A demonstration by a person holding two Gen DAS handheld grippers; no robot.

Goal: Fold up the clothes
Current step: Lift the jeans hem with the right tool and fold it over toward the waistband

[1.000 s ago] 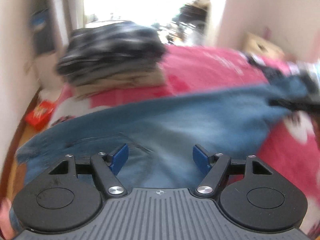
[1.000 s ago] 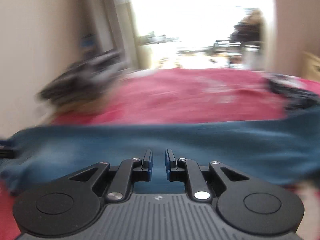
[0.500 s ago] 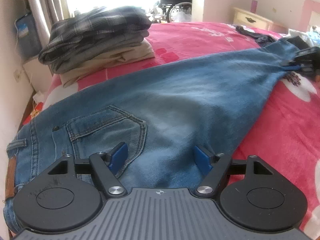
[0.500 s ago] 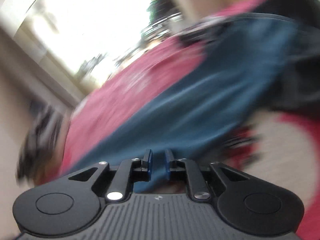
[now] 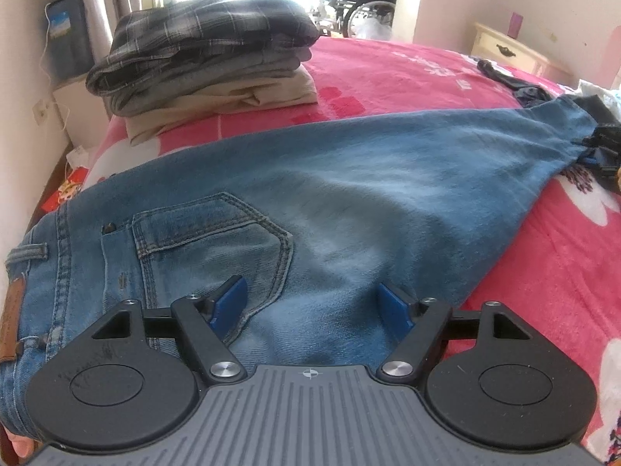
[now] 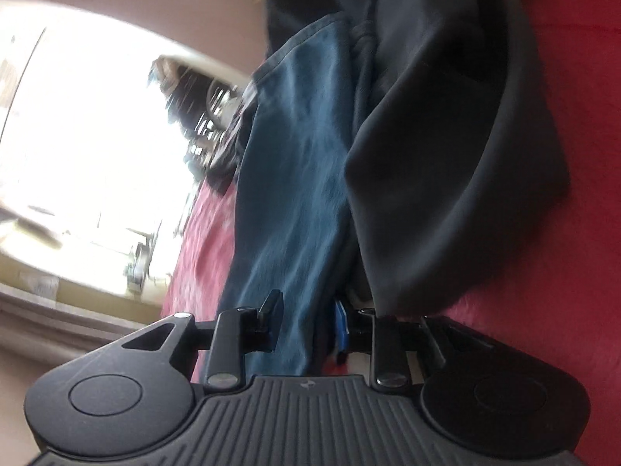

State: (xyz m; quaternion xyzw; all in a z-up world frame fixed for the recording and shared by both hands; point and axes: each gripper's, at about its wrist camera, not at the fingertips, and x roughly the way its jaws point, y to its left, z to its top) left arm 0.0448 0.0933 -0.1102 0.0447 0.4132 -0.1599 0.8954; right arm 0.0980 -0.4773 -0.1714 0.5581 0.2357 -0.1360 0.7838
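Denim jeans [image 5: 349, 194] — brown waistband patch [image 5: 11, 318] unreadable — on pink blanket [image 5: 562, 272].

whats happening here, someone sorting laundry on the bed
A person with a handheld gripper in each hand is folding a pair of blue jeans laid across a pink floral blanket. The left gripper is open over the seat, near the back pocket. The right gripper is at the leg end with denim between its fingers, beside a dark garment. A stack of folded clothes sits behind the jeans.
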